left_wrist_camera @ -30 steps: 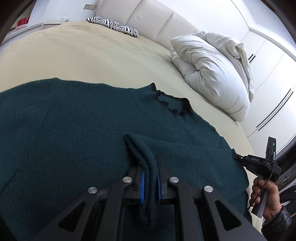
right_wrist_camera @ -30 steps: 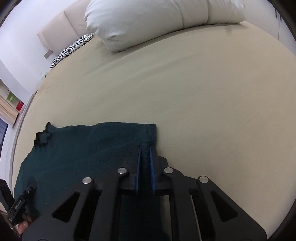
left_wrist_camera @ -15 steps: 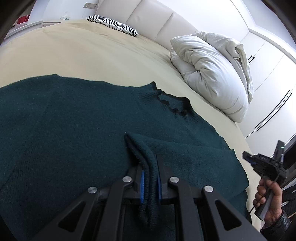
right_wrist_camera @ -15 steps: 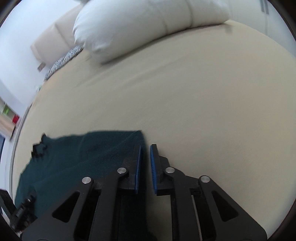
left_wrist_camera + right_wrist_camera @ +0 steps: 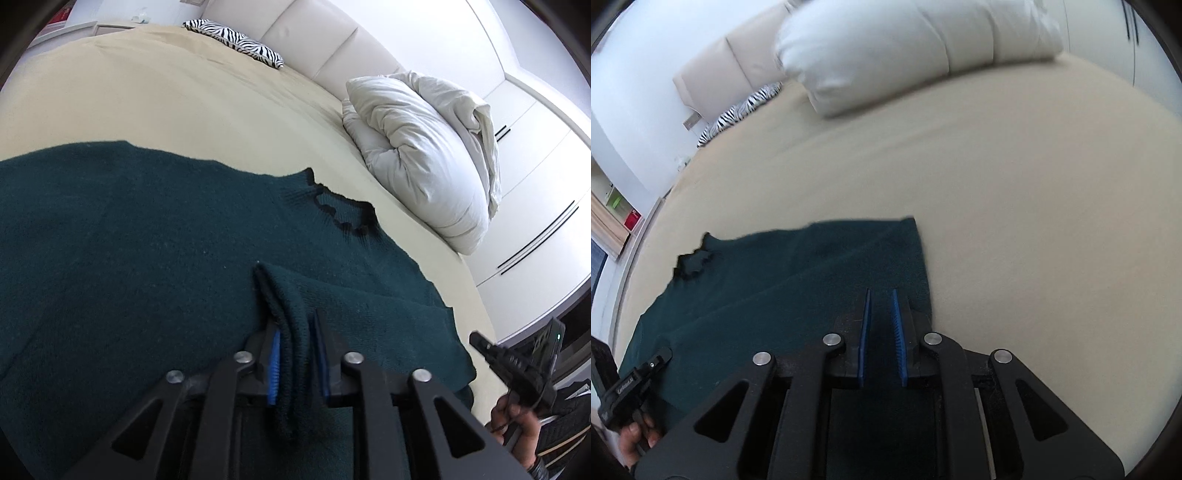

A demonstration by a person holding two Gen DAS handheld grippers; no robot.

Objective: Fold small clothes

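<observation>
Letting go after a fold: left gripper [image 5: 295, 354] fingers have just been opening, the dark green sweater's [image 5: 147, 251] cuff loose between them on the bed [image 5: 166, 99]; right gripper [image 5: 882, 332] slightly parted, empty. Next, regrasp.

Bedroom; bed [image 5: 192, 110], pillows [image 5: 417, 155], wardrobe [image 5: 532, 206]

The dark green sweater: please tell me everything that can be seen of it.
The dark green sweater looks like soft knit, with a black scalloped collar. It lies spread flat on the beige bed, one part folded over its body. A raised fold sits between the left gripper's jaws, which have just been opening. The right gripper hangs empty over its edge.
</observation>
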